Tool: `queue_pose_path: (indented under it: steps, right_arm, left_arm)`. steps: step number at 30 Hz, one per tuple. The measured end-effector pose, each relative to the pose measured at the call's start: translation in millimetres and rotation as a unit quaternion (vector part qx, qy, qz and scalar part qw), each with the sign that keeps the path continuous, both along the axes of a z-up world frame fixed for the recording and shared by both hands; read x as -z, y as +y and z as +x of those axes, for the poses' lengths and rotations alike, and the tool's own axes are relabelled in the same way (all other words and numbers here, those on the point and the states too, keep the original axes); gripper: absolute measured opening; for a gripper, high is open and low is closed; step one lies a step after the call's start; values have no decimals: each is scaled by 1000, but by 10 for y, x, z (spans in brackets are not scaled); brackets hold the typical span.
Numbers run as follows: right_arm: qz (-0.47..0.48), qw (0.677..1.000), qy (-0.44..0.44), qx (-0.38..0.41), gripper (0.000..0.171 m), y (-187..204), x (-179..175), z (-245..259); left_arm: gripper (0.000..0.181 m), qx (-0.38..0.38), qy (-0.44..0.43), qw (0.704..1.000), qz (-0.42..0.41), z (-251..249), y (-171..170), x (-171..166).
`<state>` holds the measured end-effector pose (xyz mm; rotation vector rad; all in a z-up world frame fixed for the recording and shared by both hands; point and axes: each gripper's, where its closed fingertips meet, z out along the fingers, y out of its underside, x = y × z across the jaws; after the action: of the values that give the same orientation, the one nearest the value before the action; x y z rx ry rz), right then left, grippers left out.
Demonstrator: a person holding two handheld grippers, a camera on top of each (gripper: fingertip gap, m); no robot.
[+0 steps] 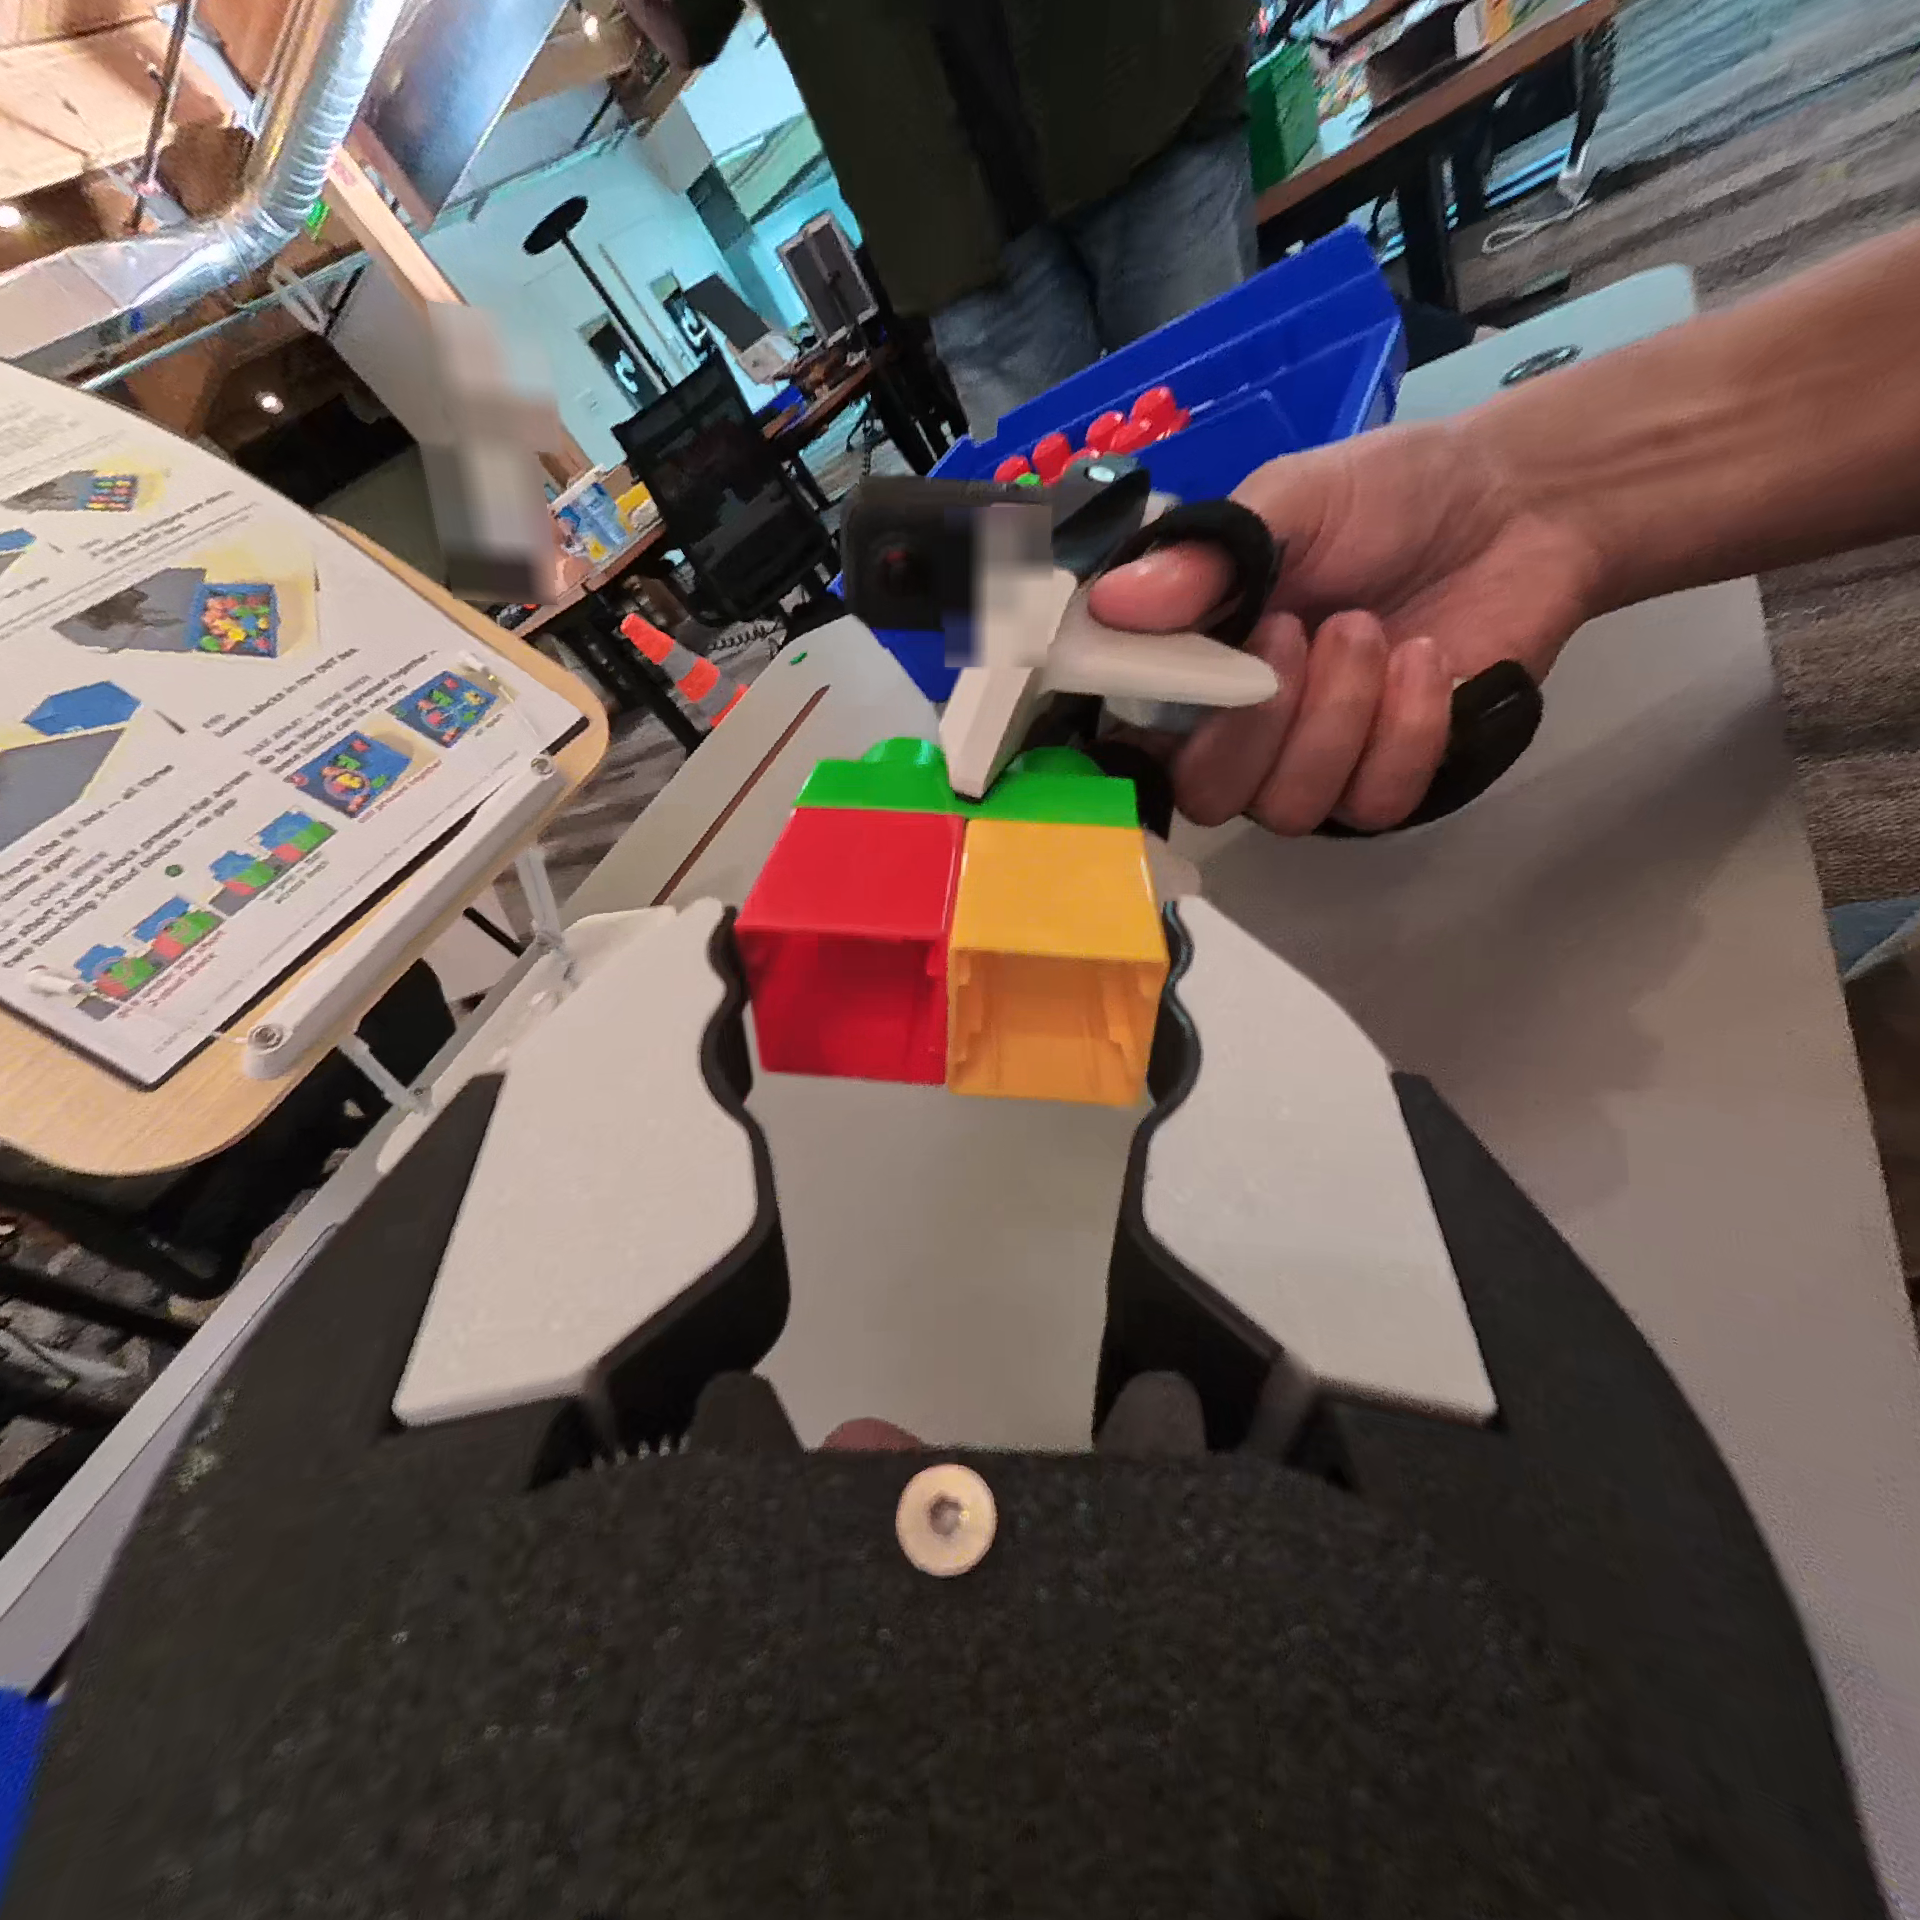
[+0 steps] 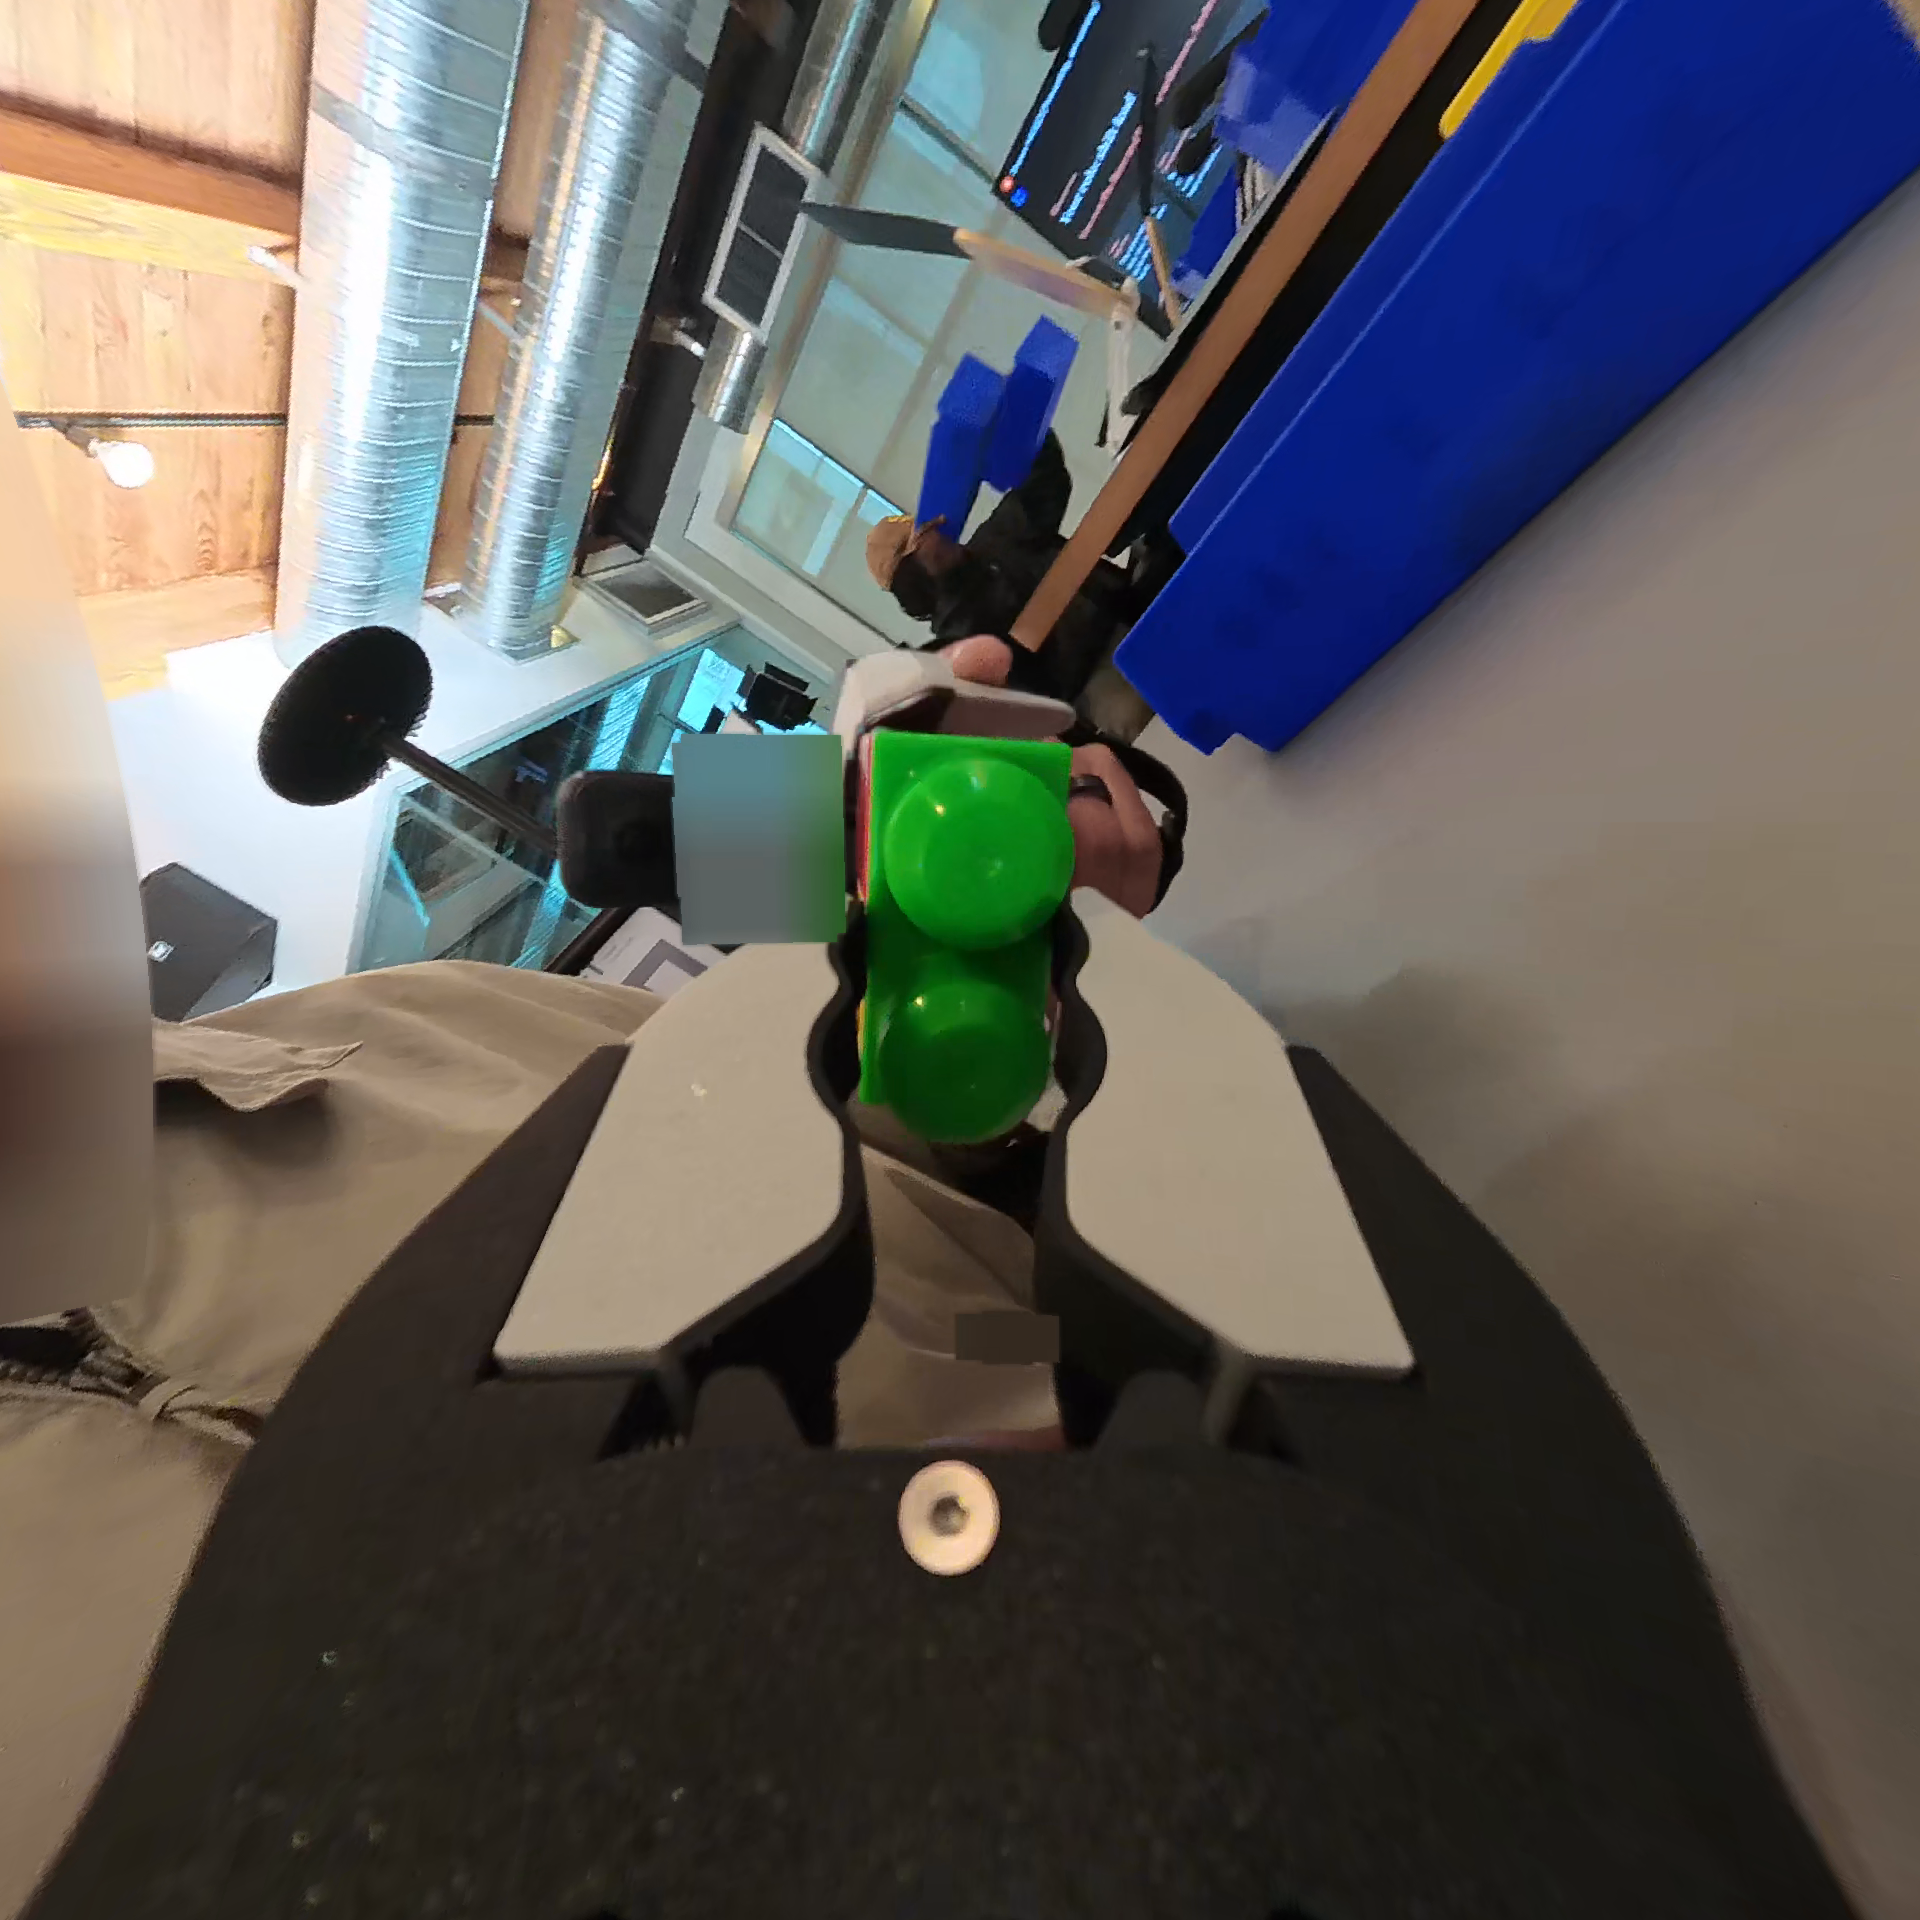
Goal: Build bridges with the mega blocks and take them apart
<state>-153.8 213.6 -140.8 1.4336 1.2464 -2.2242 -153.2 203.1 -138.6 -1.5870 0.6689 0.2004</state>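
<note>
In the left wrist view my left gripper (image 1: 951, 966) is shut on a small bridge held above the table. Its pads press on the outer sides of a red block (image 1: 847, 914) and a yellow block (image 1: 1055, 935), which sit side by side with their hollow undersides towards me. A green two-stud block (image 1: 883, 784) spans their far ends. My right gripper (image 2: 956, 1008) is shut on this green block (image 2: 966, 852), with a pad on each long side. One of its fingers (image 1: 987, 727) shows against the green block in the left wrist view.
A blue bin (image 1: 1247, 343) holding loose blocks stands on the grey table (image 1: 1455, 1039) behind the bridge; it also shows in the right wrist view (image 2: 1558, 364). An instruction sheet on a stand (image 1: 208, 727) is at the left. A person (image 1: 1039, 156) stands beyond the table. Both grippers' tips are close together, under 4 cm apart.
</note>
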Motion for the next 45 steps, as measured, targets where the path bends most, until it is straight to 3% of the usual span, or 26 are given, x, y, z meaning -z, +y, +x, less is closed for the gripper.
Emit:
queue_pose_path:
  steps: [7, 12, 19, 25, 45]
  right_arm:
    - [52, 998, -10, 43, 34, 124, 49, 14]
    - [58, 997, -11, 46, 34, 166, 43, 31]
    - [52, 998, -17, 27, 34, 68, 59, 36]
    - [51, 998, -22, 17, 34, -4, 64, 39]
    - [47, 998, -26, -28, 34, 16, 109, 187]
  left_arm:
    - [65, 0, -3, 1000, -26, -78, -90, 79]
    - [30, 22, -9, 999, -30, -46, -209, 93]
    - [25, 28, -24, 999, -35, -64, -217, 68]
    - [5, 38, -18, 999, -32, -46, -197, 91]
    - [4, 106, -33, 993, -28, 94, -136, 123]
